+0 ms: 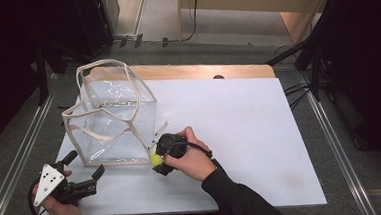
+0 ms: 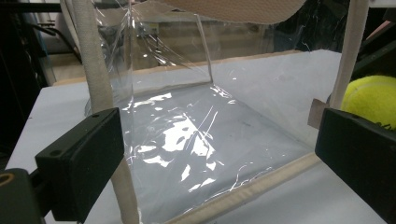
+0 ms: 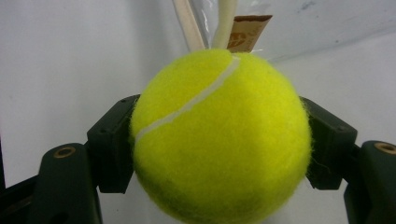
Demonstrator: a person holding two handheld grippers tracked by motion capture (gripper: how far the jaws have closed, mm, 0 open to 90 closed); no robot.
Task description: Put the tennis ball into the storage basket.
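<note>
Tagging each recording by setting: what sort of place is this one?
Probably a lab recording station, not a home: a white-topped work table between dark stand legs and floor cables, holding just a clear plastic bag and a yellow tennis ball.

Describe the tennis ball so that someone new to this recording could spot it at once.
Start at the clear plastic bag with beige trim on the white table. At its near right corner, the right gripper is clamped on the tennis ball. It is the one bright yellow-green, fuzzy round thing there.

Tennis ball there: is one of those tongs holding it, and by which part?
Yes. The right tongs clamp the tennis ball across its middle, one jaw on each side. The left tongs are open and hold nothing.
</note>
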